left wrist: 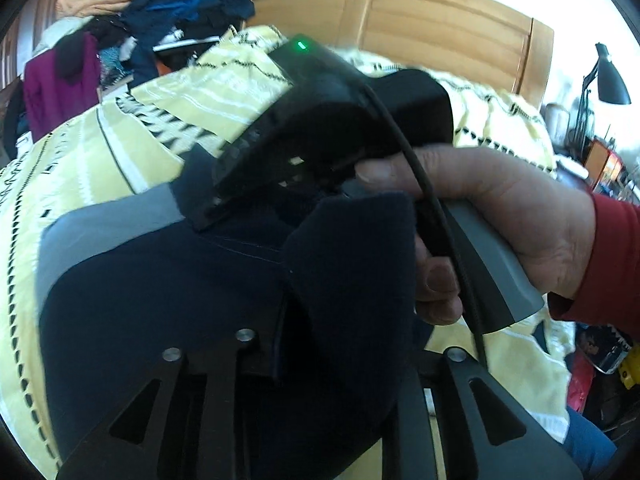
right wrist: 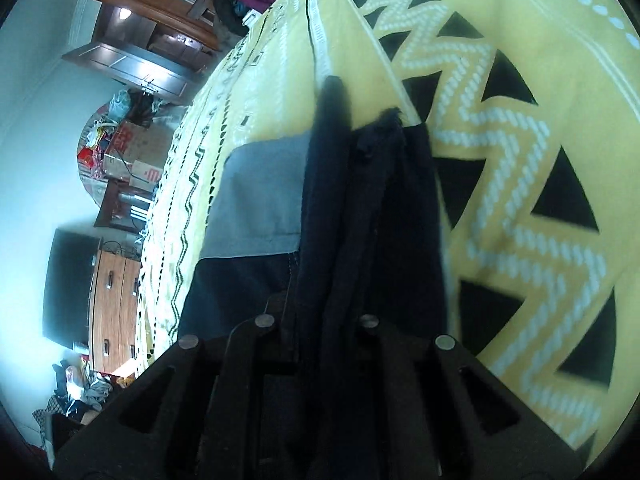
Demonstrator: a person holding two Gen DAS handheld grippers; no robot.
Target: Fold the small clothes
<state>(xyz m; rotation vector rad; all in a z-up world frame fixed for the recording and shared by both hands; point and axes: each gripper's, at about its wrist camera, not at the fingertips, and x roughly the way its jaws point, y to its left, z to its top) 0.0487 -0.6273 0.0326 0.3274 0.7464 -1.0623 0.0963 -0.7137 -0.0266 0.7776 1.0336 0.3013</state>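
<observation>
1. Where the bed runs out at the far left, a heap of other clothes (left wrist: pixel 160 16) sits well beyond the work area, so that side offers no spare folding room but is not in the way either.
2. On the yellow patterned bedspread (left wrist: pixel 100 152) lies the dark navy garment (left wrist: pixel 160 280), with a grey panel (left wrist: pixel 112 220) toward its far edge; part of it is lifted and draped.
3. At the bottom of its own view, the left gripper (left wrist: pixel 320 380) has dark cloth bunched across the gap between its fingers. It looks clamped on a fold, though the tips are buried, so I cannot tell for sure.
4. Further right, the person's hand (left wrist: pixel 500 232) carries the right gripper (left wrist: pixel 208 212), whose tips meet the garment near the grey panel. In its own view a thick gathered strip of the garment runs up between the fingers (right wrist: pixel 264 332), apparently pinched.
5. My judgement: the fabric is light, soft and limp, sagging wherever unsupported, so hems and corners are the places to hold.
6. Rightward, the bedspread lies open toward the wooden headboard (left wrist: pixel 420 32), leaving room to lay the fold flat.
</observation>
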